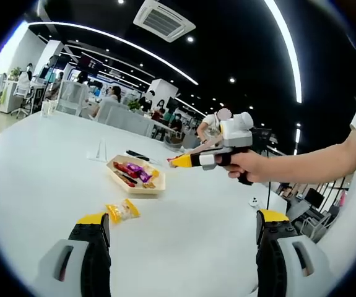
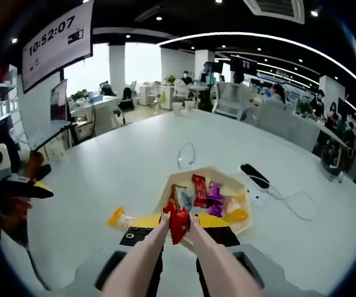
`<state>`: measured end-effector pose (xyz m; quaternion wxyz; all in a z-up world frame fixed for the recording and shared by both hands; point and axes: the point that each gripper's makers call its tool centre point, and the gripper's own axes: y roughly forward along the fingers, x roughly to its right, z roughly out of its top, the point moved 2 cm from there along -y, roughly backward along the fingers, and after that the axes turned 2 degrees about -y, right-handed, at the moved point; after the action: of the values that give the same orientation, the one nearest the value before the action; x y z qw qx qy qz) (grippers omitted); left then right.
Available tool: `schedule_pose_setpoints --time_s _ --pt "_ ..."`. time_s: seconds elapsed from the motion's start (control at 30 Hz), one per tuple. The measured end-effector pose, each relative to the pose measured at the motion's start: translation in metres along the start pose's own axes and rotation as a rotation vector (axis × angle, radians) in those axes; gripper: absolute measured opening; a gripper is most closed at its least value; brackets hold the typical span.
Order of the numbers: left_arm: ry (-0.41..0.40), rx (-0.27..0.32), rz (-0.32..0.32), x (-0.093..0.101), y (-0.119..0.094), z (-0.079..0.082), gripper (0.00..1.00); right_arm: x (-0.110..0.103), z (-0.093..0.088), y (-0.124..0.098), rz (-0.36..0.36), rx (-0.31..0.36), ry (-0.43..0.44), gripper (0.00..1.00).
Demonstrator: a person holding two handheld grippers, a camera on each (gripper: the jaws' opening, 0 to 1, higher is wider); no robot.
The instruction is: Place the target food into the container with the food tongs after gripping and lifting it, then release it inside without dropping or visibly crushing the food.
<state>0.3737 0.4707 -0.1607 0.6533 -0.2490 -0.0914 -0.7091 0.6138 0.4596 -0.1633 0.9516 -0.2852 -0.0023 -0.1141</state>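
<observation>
- Left gripper view: the left tongs [image 1: 181, 230] rise from the bottom edge with their two yellow-tipped jaws spread wide and nothing between them.
- Beyond them, on the white desk [image 1: 47, 167], lies a yellow-wrapped snack [image 1: 122, 211], just beside the tip of the jaw at the view's left.
- Farther back stands a pale tray [image 1: 135, 175] holding several wrapped sweets in red, purple and orange.
- The right tongs [image 1: 176, 162] enter from the view's right, held in a hand [image 1: 250, 166], and hang over the tray's far end. Whether they grip anything cannot be told from this view.
- Right gripper view: the right tongs [image 2: 179, 224] have their long pale arms pressed together on a red wrapped candy [image 2: 179, 223], pinched at the tips.
- The candy is held above the near edge of the tray [image 2: 190, 174], clear of the sweets lying inside.
- A yellow-wrapped snack [image 2: 117, 218] lies on the desk [image 2: 122, 161] just beside the tray at the view's left.
- A black object [image 2: 254, 176] with a white cable [image 2: 292, 201] lies beyond the tray at the view's right.
</observation>
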Motion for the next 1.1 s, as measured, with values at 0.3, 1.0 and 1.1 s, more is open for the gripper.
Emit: schedule_pose_setpoints --time_s 0.3,1.0,1.1 --pt "0.021 -0.036 -0.026 0.006 -0.006 0.002 0.99 0.03 0.028 -0.007 -0.051 0.047 -0.009 0.18" --pt "0.054 -0.017 -0.04 0.02 0.016 0.016 0.99 0.076 0.097 -0.018 -0.018 0.042 -0.196 0.19" --pt "0.045 -0.006 -0.04 0.021 0.017 0.019 0.99 0.075 0.105 -0.015 -0.002 0.037 -0.225 0.19"
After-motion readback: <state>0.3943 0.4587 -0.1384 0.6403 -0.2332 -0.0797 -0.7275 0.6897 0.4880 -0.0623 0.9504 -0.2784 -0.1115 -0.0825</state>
